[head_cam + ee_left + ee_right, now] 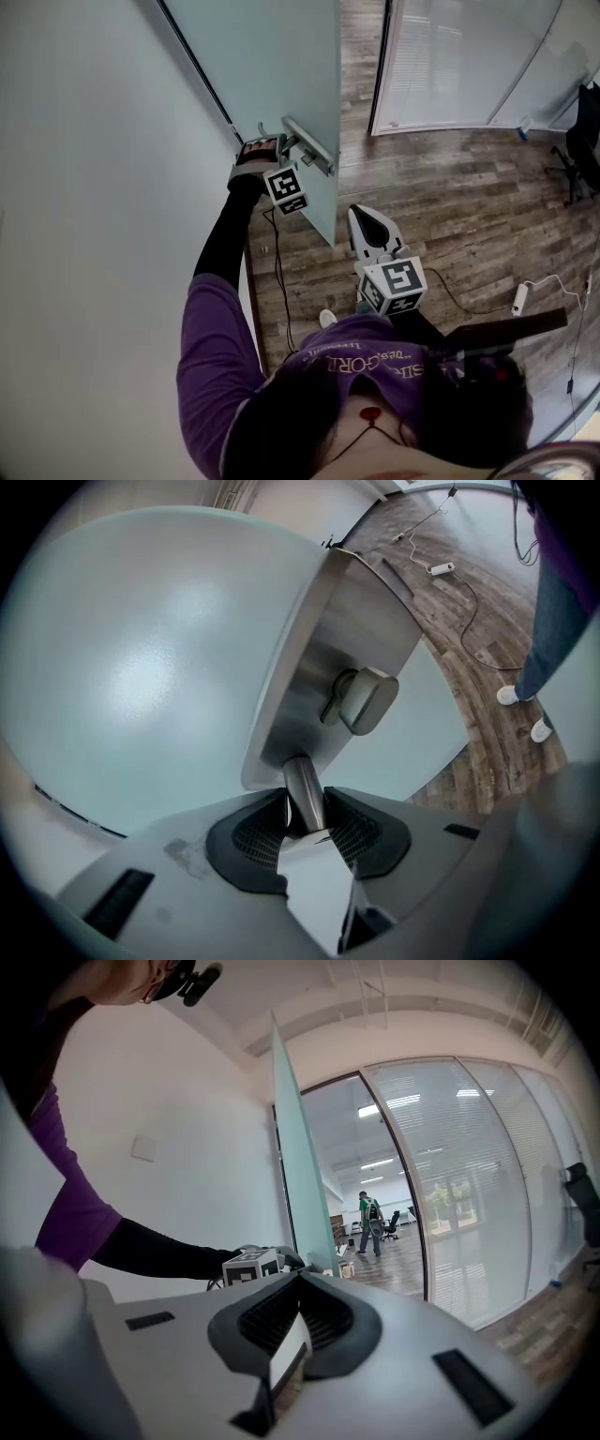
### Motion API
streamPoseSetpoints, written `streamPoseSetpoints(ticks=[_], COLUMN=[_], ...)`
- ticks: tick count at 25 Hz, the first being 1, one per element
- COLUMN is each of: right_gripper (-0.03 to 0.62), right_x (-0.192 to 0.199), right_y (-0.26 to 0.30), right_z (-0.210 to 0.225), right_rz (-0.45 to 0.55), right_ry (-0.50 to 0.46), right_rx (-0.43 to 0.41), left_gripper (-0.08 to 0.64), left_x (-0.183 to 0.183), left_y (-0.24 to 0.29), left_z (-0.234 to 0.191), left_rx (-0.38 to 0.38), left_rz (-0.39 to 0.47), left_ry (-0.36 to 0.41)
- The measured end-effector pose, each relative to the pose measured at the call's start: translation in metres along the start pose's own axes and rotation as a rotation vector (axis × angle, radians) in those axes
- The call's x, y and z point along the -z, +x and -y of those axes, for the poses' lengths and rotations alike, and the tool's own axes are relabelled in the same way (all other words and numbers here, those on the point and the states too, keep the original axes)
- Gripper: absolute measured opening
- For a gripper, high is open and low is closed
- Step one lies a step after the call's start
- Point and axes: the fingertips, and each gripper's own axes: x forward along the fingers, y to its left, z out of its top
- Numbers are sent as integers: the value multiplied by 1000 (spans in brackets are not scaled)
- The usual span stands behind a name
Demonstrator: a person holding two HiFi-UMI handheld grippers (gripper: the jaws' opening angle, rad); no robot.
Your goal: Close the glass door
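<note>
The frosted glass door stands ajar, its edge toward me. In the head view my left gripper reaches out to the door's metal lever handle. The left gripper view shows that gripper shut on the handle bar, with the pads pressing both sides. Just beyond are the steel lock plate and its thumb-turn knob. My right gripper hangs near my body, away from the door, shut with nothing in it. From that view the door's edge stands upright ahead.
A white wall runs along the left. A cable trails down the wood floor beside it. A power strip lies on the right, an office chair at far right. Glass partitions with blinds stand behind. A person walks far off.
</note>
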Motion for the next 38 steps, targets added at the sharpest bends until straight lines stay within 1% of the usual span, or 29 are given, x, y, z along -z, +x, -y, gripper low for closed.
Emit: streamPoseSetpoints(ticks=[4,6,9,12,16,20,24,30,35,38], right_gripper=[-14,-14,-14,-14,-14,-14,-14,-14,-14,-14], right_x=[-1,3,6,-5,-17,-22,-24,-24,-19,-22], right_y=[1,3,4,7,19,22,29,29,21,24], right_z=[11,24,29,45,77,102,122,158,186,198], right_rz=[21,16,21,30,27,23,30,17,6,4], right_ry=[6,8,1,8,27,18,30,44,55,62], right_rx=[1,11,11,2,-7,-2,-7,16,41,55], left_gripper=[123,123,123,123,121,121,121,120,120,120], left_x=[-13,-21,-28,-44,-67,-85,-99,-121,-140,-150], left_y=[8,13,16,24,48,62,80,104,119,131], left_z=[2,3,6,-5,-21,-30,-39,-51,-53,-61], left_rx=[20,23,25,28,10,4,0,-1,32,34], left_rz=[12,11,17,15,-6,-12,-8,1,30,31], left_ry=[-21,-31,-43,-46,-45,-57,-71,-90,-118,-130])
